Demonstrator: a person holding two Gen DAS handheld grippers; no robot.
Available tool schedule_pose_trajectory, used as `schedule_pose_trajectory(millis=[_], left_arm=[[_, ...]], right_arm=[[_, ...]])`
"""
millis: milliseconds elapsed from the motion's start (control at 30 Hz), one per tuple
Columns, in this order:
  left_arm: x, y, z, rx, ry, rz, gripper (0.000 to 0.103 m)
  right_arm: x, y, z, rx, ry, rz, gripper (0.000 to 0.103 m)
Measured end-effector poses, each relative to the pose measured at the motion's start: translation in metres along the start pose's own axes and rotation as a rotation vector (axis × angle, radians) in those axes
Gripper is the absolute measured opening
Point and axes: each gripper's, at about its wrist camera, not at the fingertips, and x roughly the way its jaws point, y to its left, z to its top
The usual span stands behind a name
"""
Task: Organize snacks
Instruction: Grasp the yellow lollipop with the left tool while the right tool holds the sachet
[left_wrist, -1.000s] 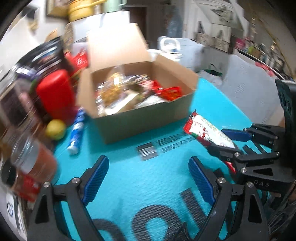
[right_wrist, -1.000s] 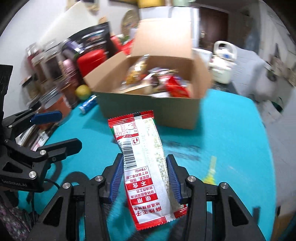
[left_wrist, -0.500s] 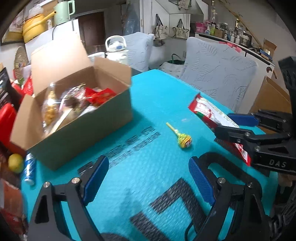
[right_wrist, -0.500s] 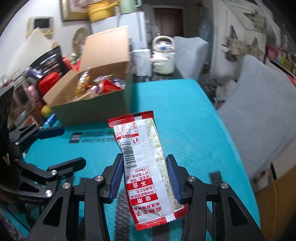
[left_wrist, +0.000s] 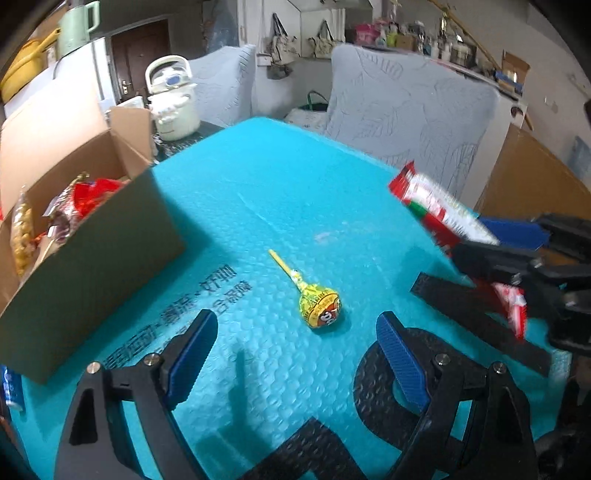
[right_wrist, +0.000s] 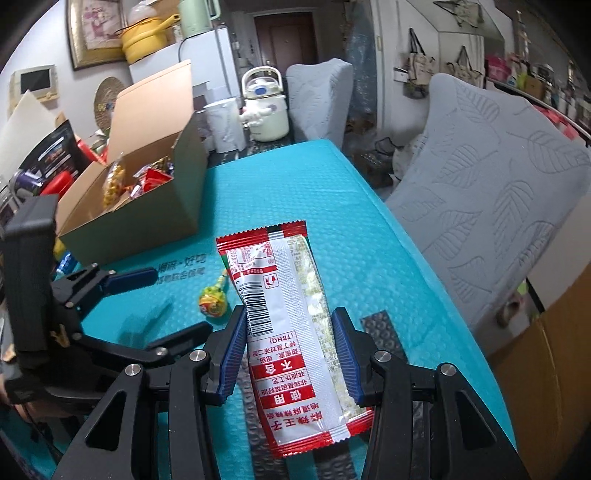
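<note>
My right gripper (right_wrist: 290, 350) is shut on a red-and-white snack packet (right_wrist: 288, 314) and holds it above the teal mat; the packet also shows in the left wrist view (left_wrist: 439, 210). My left gripper (left_wrist: 295, 354) is open and empty, just short of a yellow lollipop (left_wrist: 319, 304) lying on the mat; the lollipop also shows in the right wrist view (right_wrist: 212, 301). An open cardboard box (left_wrist: 96, 236) holding several snacks stands at the left, also seen in the right wrist view (right_wrist: 147, 199).
The teal mat (left_wrist: 280, 192) covers the table. Grey padded chairs (right_wrist: 491, 192) stand along the table's far and right edges. A white kettle (right_wrist: 264, 107) sits behind the box. Jars and a red container (right_wrist: 55, 182) crowd the left side.
Both grippers swung right, away from the box. The lollipop came into view and now lies just ahead of my open left gripper. The right gripper still holds the packet.
</note>
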Motion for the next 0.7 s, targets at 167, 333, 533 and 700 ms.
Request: schedule_pose_trajectory(millis=[167, 333, 533, 700], left_arm=[[0.02, 0.004, 0.003, -0.044, 0.047, -0.017, 0.063], [0.022, -0.002, 0.009, -0.024, 0.038, -0.023, 0.041], [0.02, 0.001, 0.007, -0.038, 0.033, -0.057, 0.025], [0.007, 0.009, 0.007, -0.068, 0.02, -0.067, 0.025]], right_arm=[[0.001, -0.004, -0.002, 0.013, 0.007, 0.002, 0.045], [0.0, -0.003, -0.001, 0.01, 0.007, -0.005, 0.045], [0.0, 0.0, 0.0, 0.015, 0.008, 0.0, 0.045], [-0.003, 0.007, 0.001, 0.004, 0.001, 0.008, 0.045]])
